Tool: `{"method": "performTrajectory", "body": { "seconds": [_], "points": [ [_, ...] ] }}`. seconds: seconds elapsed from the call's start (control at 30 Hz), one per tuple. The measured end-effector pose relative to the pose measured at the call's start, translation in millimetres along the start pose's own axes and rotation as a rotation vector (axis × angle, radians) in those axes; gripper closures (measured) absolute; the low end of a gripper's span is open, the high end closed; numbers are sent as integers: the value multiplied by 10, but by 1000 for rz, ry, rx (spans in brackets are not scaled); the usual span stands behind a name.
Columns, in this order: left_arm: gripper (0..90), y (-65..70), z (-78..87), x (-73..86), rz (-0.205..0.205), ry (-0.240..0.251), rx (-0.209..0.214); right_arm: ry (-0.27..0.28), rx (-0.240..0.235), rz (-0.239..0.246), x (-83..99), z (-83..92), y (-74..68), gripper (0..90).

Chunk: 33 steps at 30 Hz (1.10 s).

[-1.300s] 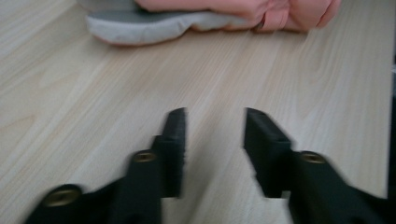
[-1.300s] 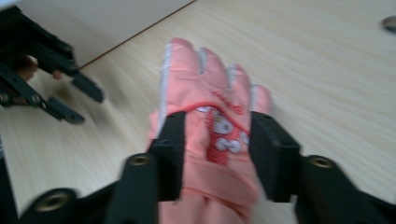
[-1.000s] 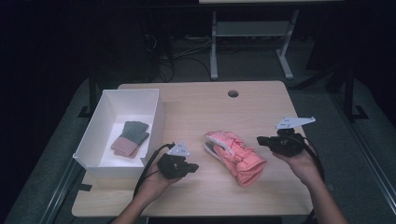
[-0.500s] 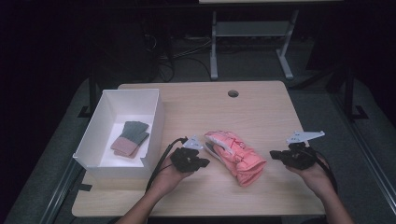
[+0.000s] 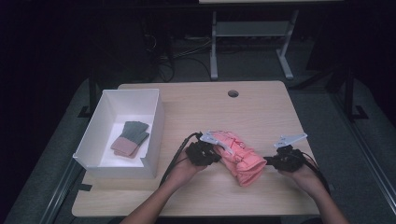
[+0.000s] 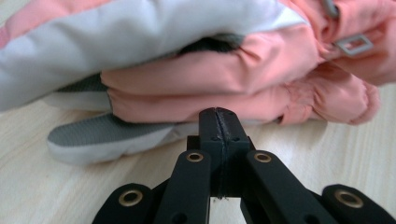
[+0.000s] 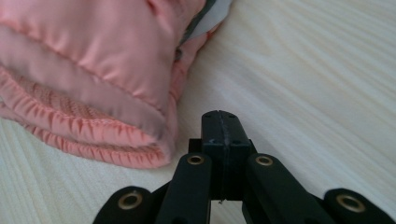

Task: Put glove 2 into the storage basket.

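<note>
Wooden bench [image 5: 261, 112] under dim light, dark floor beyond. At its left stands a white box [image 5: 154, 135] holding a small folded grey-and-pink pair of gloves [image 5: 130, 138]. Between the hands lies a pink padded glove [image 5: 238, 156], long axis slanting from upper left to lower right. Left gripper [image 5: 212, 155], jaws closed and empty, sits just at its cuff end; right gripper [image 5: 271, 162], likewise closed and empty, lies just beside the lower end.

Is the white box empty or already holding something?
Not empty. In the high view the white box holds a green and pink pair of gloves lying flat on its floor; the pink ski gloves are outside, on the table.
</note>
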State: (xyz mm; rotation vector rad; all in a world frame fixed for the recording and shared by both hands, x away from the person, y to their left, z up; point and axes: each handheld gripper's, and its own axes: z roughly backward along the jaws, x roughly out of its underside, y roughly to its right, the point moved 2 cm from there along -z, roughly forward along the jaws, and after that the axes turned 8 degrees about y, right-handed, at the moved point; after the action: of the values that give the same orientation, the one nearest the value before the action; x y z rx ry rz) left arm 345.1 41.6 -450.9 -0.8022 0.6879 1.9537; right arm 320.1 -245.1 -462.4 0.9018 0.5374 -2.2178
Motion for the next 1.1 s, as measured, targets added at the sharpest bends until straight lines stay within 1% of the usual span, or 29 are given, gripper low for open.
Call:
{"method": "performTrajectory", "body": {
  "seconds": [0.03, 0.07, 0.1, 0.13, 0.17, 0.4, 0.43, 0.5, 0.57, 0.6, 0.67, 0.7, 0.73, 0.77, 0.8, 0.83, 0.93, 1.0, 1.03, 1.07, 1.1],
  "points": [
    [897, 3, -19, -5, 15, 11, -3, -2, -7, -1, 1, -19, -17, 900],
    [897, -7, -34, -7, 15, 16, -1, -8, -15, 3, 0, -28, -33, 900],
    [897, -23, -31, -5, 3, 5, 1, -11, -23, 7, -3, -42, -51, 900],
    [897, -27, -45, -4, 13, 13, 1, -11, -30, 9, -5, -52, -64, 900],
    [897, -44, -46, -2, 4, 4, -2, -13, -40, 12, -7, -60, -84, 900],
    [897, -113, -53, 17, 30, 16, 7, -20, -107, 45, -19, -118, -224, 900],
    [897, -124, -48, 21, 26, 11, 8, -17, -118, 49, -22, -126, -251, 900],
    [897, -136, -54, 25, 38, 20, 7, -22, -137, 56, -34, -138, -316, 900],
    [897, -171, -45, 35, 22, 9, 8, -18, -162, 73, -48, -161, -382, 900],
    [897, -181, -41, 39, 22, 5, 9, -23, -176, 75, -59, -178, -427, 900],
    [897, -200, -39, 46, 28, 14, 11, -22, -199, 82, -71, -208, -484, 900],
    [897, -210, -37, 49, 32, 15, 15, -21, -209, 93, -79, -226, -510, 900],
    [897, -215, -38, 51, 38, 18, 17, -23, -222, 89, -87, -235, -547, 900],
    [897, -228, -33, 53, 35, 17, 21, -16, -231, 104, -94, -254, -572, 900],
    [897, -233, -32, 53, 36, 18, 23, -11, -248, 104, -106, -269, -617, 900],
    [897, -236, -32, 52, 42, 21, 25, -11, -250, 112, -112, -278, -638, 900],
    [897, -255, -27, 47, 48, 31, 35, -4, -281, 122, -141, -320, -732, 900],
    [897, -270, -23, 47, 51, 32, 38, 3, -300, 127, -164, -356, -802, 900],
    [897, -280, -19, 50, 50, 30, 39, 6, -305, 140, -177, -378, -831, 900],
    [897, -288, -15, 52, 51, 27, 39, 10, -316, 139, -192, -400, -866, 900],
    [897, -295, -11, 55, 53, 28, 37, 11, -323, 149, -208, -425, -897, 900]
  ]
}}
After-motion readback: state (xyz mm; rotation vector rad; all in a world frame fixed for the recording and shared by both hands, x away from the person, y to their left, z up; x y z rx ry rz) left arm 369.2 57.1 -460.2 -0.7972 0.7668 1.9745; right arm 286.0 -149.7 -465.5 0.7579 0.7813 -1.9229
